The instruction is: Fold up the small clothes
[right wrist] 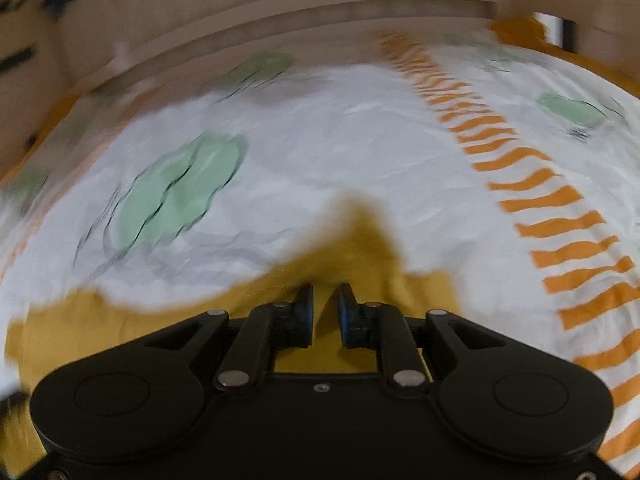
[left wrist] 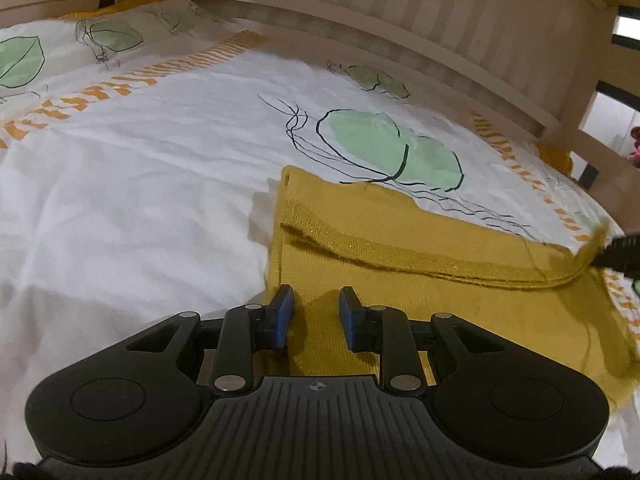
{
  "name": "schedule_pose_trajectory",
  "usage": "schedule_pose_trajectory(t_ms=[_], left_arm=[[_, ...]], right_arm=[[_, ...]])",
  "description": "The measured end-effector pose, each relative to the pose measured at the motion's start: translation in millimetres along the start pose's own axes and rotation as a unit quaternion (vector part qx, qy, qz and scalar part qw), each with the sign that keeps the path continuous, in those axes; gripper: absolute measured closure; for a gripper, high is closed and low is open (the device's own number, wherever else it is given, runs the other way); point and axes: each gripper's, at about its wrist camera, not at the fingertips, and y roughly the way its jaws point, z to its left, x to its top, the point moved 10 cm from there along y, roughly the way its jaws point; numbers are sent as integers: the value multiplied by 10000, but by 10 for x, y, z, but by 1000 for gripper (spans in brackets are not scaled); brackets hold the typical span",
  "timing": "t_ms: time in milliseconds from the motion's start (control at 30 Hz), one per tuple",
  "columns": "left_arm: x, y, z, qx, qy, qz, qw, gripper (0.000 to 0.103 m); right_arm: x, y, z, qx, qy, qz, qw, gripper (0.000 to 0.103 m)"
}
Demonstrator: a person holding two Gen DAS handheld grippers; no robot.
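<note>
**Mid-fold on the yellow knit: right claw carries a corner, left claw hovers unclenched**

Left gripper [left wrist: 316,312]: jaws stand apart, nothing pinched. Mustard knit garment [left wrist: 360,264] lies directly beneath and between the blue pads [left wrist: 285,312], flat on the white leaf-print bedspread [left wrist: 140,168]. Whether the tips touch the cloth, cannot tell.

Right gripper [right wrist: 325,308]: jaws narrow, yellow cloth bunched at and between the tips; reads as clenched on a garment corner. The left view supports this: a dark gripper tip [left wrist: 618,250] at the right edge holds a raised corner, hem pulled taut toward it.

Judgement, step in hand: bring the lifted corner over the body of the garment. To do it well, the left claw should pin or grasp the near edge so the knit does not drag; the right should carry low and lay the edge square on the hem [left wrist: 400,256].

View differences: left view is sharp, shows the folded hem layers and wooden bed rail [left wrist: 400,36]. Right view is motion-blurred; it alone shows the orange striped band [right wrist: 540,200] running close alongside.
</note>
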Motion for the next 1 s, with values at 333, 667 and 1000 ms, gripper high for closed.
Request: schedule_pose_trajectory(t_ms=[333, 667, 1000], left_arm=[[138, 53, -65, -9, 498, 680, 9964, 78], [466, 437, -209, -147, 785, 1004, 9917, 78], [1227, 810, -4, 130, -419, 556, 9975, 78]], right_arm=[[-164, -343, -133, 219, -318, -98, 9992, 78], [-383, -262, 46, 467, -814, 123, 9955, 78], [9, 117, -211, 193, 11, 245, 9995, 78]])
